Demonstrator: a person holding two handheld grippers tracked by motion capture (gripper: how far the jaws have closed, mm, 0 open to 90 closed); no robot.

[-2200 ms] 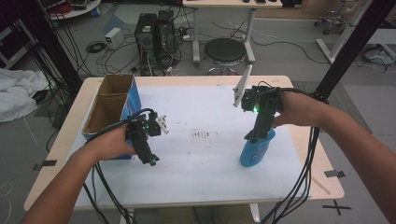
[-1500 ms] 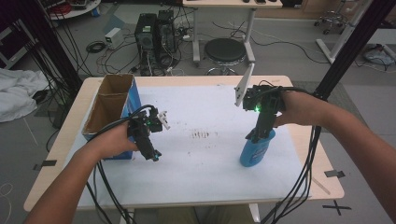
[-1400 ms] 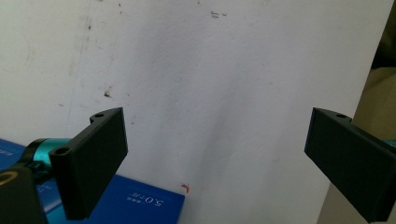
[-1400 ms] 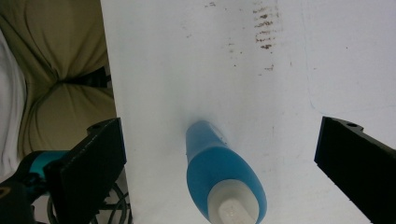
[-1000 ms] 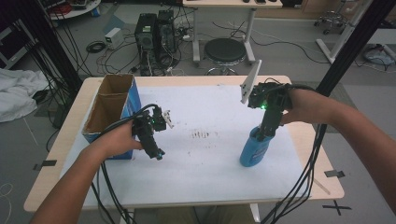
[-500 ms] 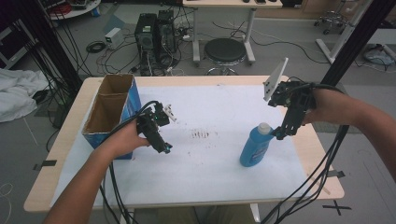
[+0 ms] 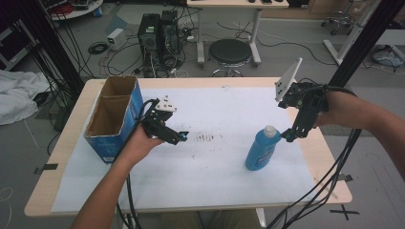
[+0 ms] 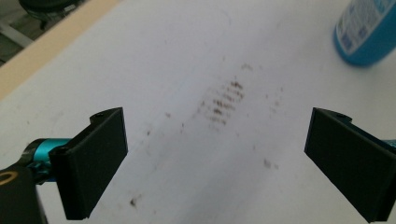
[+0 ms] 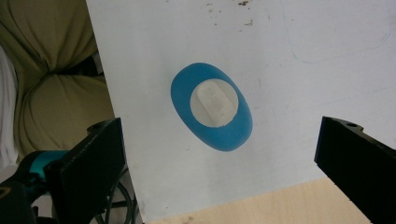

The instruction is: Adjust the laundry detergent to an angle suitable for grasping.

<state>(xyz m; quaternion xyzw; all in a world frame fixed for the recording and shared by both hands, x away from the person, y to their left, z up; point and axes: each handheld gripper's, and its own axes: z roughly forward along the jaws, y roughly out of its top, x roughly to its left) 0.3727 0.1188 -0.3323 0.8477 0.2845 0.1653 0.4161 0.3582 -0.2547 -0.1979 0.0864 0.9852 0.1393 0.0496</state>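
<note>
White-covered table (image 7: 205,191) — blue bottle (image 7: 260,149) upright near right edge, directly below right gripper (image 7: 291,135), jaws spread, empty. Left gripper (image 7: 180,138) farther off mid-table — spread too, empty.

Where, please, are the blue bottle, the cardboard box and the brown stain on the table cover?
blue bottle (image 7: 260,152): high view, on its body.
cardboard box (image 7: 119,136): high view, on its blue side wall.
brown stain (image 8: 224,100): left gripper view, on its darkest streaks.

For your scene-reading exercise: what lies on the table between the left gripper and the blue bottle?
A patch of brown smudges on the white sheet; the high view shows it between left gripper and blue bottle.
</note>
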